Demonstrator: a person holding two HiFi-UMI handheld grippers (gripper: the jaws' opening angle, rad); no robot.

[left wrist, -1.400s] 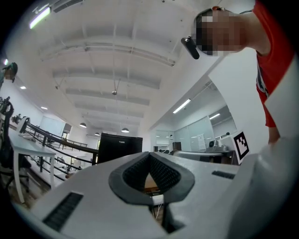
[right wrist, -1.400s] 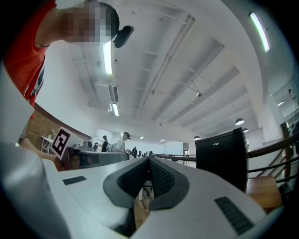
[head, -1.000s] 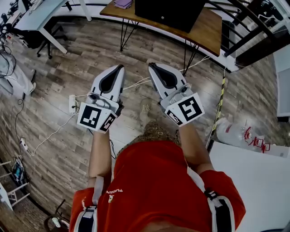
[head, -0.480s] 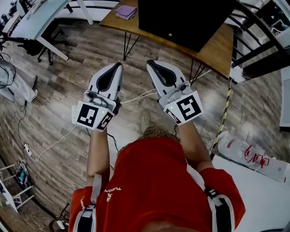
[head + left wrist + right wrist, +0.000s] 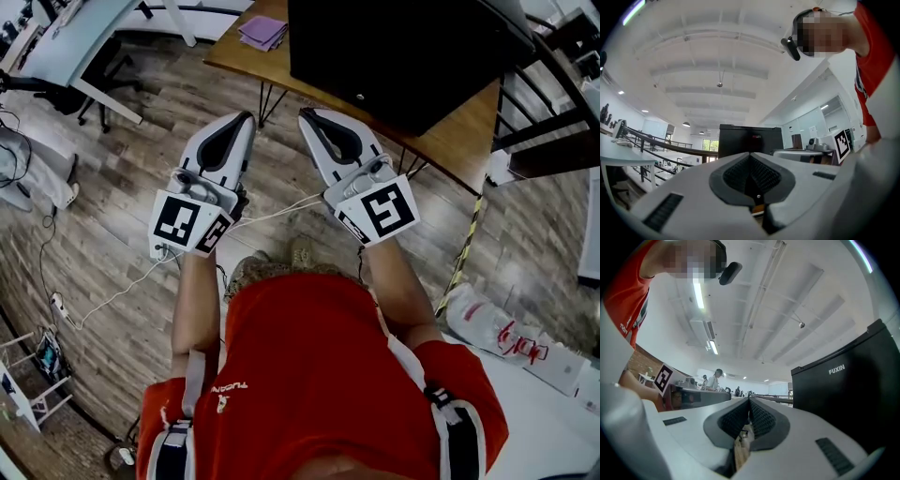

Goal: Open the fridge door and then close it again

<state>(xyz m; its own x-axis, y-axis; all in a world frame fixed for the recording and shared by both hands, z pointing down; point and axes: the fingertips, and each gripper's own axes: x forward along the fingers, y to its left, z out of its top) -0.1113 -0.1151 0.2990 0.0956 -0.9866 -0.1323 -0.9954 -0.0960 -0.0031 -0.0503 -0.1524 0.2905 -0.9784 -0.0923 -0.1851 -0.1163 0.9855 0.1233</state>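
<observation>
A small black fridge [image 5: 403, 52] stands on a wooden table [image 5: 469, 112] ahead, its door closed. In the left gripper view the fridge [image 5: 750, 139] shows straight beyond the jaws; in the right gripper view the fridge [image 5: 848, 394] fills the right side. My left gripper [image 5: 246, 120] is shut with nothing in it, held over the floor just short of the table's edge. My right gripper [image 5: 307, 116] is shut and empty too, its tips near the table's front edge below the fridge. Both point slightly upward, side by side.
A purple cloth [image 5: 262, 31] lies on the table left of the fridge. White cables and a power strip [image 5: 112, 295] trail over the wooden floor. A light desk [image 5: 66, 37] stands at the left, dark railings [image 5: 553, 103] at the right, a plastic bag [image 5: 492, 328] on the floor.
Both grippers have moved forward together toward the table and fridge, which now loom larger and nearer. Jaws stayed shut.
</observation>
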